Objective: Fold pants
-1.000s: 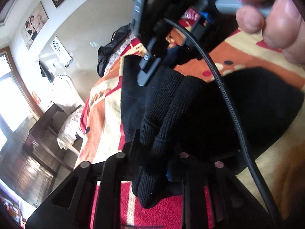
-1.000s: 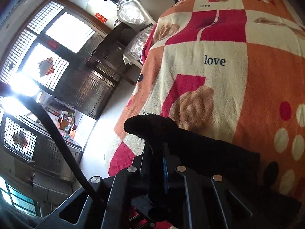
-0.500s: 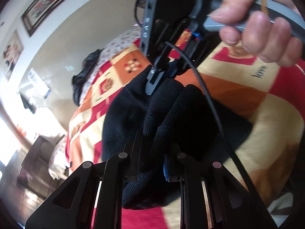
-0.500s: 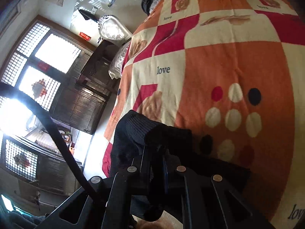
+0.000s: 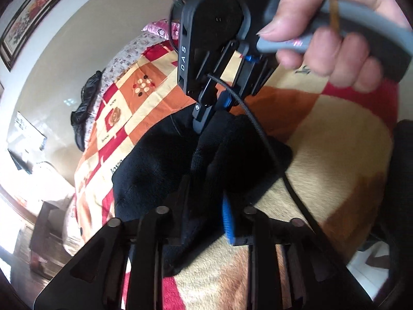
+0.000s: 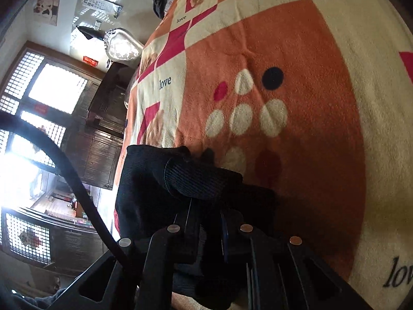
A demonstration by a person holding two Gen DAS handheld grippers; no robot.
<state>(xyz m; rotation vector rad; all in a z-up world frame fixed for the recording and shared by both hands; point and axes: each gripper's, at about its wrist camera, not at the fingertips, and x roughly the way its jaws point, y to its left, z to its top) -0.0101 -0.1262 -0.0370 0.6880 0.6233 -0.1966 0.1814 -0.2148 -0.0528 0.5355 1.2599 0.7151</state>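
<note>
The black knit pants (image 5: 160, 160) lie bunched on the patterned blanket (image 5: 335, 149). My left gripper (image 5: 204, 206) is shut on a fold of the pants near their edge. My right gripper (image 5: 206, 118) shows in the left wrist view just beyond, held by a hand (image 5: 335, 25), and it grips the same raised ridge of fabric. In the right wrist view my right gripper (image 6: 206, 214) is shut on a ribbed fold of the pants (image 6: 191, 180), low over the blanket (image 6: 296, 38).
A black cable (image 5: 260, 134) runs from the right gripper across the pants. A dark bundle of clothes (image 5: 85, 113) lies at the bed's far end. A dark wooden cabinet (image 6: 103, 134) and bright windows (image 6: 56, 87) stand beside the bed.
Both grippers have carried the gripped fold of the pants across the bed. The pants now lie more folded over, and the right gripper is lower over the blanket.
</note>
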